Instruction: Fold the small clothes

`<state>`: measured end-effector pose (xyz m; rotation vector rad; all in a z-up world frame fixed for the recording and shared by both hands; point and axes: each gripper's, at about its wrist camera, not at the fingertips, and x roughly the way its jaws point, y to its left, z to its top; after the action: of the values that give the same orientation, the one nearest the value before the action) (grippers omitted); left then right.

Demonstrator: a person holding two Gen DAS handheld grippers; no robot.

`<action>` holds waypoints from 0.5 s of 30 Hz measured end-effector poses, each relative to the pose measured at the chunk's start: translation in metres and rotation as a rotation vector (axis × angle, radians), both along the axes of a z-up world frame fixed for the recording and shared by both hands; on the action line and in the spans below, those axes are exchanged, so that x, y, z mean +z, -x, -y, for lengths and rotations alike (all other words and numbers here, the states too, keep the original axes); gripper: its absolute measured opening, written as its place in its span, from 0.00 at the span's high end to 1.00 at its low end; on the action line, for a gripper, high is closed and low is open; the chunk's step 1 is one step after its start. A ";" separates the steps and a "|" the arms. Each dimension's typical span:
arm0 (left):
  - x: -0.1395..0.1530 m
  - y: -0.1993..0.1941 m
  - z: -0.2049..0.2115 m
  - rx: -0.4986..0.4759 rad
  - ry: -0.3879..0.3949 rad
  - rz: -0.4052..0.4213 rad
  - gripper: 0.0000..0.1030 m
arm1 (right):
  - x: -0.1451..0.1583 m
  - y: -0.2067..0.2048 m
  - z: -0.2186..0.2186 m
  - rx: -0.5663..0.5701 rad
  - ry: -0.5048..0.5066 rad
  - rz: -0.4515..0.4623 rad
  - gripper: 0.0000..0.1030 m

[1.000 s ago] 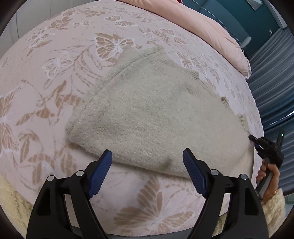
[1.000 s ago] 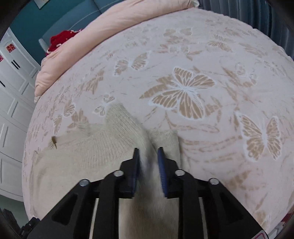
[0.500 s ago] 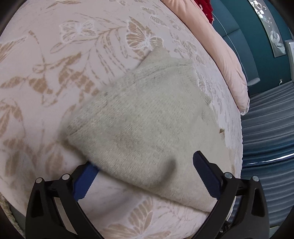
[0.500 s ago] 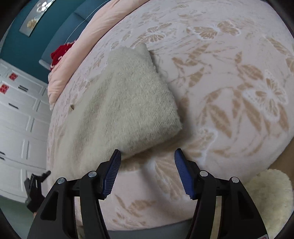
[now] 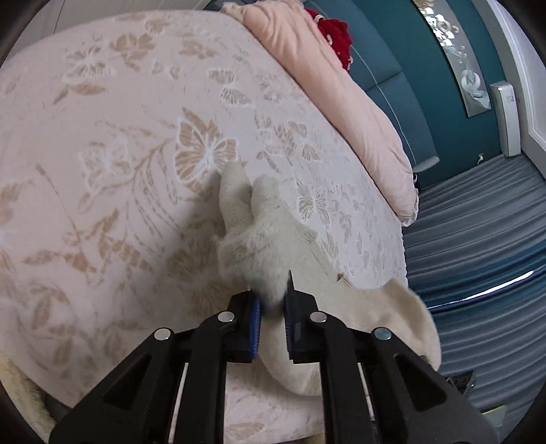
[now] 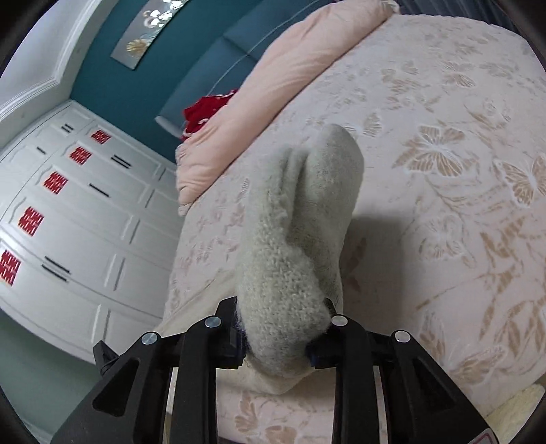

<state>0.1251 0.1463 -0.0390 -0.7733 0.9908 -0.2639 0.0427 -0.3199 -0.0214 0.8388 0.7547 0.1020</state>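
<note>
A cream knitted sweater point(image 5: 259, 239) lies near the front edge of the bed. My left gripper point(image 5: 272, 307) is shut on its near left edge, which bunches up between the blue pads; the rest trails right point(image 5: 392, 324). My right gripper point(image 6: 276, 341) is shut on the other near edge of the sweater point(image 6: 300, 239), and a thick fold stands up from the jaws and hides the fingertips.
The bed cover point(image 5: 102, 170) is pink with tan butterflies. A pink duvet point(image 5: 341, 102) and a red cloth point(image 5: 334, 30) lie at the head end. White wardrobe doors point(image 6: 68, 205) stand to the left, blue curtains point(image 5: 477, 239) to the right.
Both grippers were open in front of the flat folded sweater half a second ago. Now both have shut on its near edge and lifted it, so the cloth bunches up.
</note>
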 end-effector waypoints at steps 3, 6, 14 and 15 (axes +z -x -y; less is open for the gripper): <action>0.007 0.031 -0.017 0.017 -0.073 0.011 0.92 | -0.018 0.026 -0.008 0.015 0.037 -0.055 0.75; -0.030 0.039 -0.021 0.000 -0.123 -0.090 0.92 | -0.085 0.052 0.012 -0.083 0.068 -0.236 0.74; -0.075 0.031 -0.020 0.076 -0.049 -0.114 0.29 | -0.130 0.070 0.035 -0.150 -0.016 -0.328 0.65; -0.080 0.024 -0.018 0.076 -0.046 -0.120 0.29 | -0.128 0.067 0.033 -0.149 -0.001 -0.328 0.63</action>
<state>0.1014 0.1645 -0.1189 -0.7901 1.0740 -0.1297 -0.0239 -0.3531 -0.1494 0.9220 0.9955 -0.1724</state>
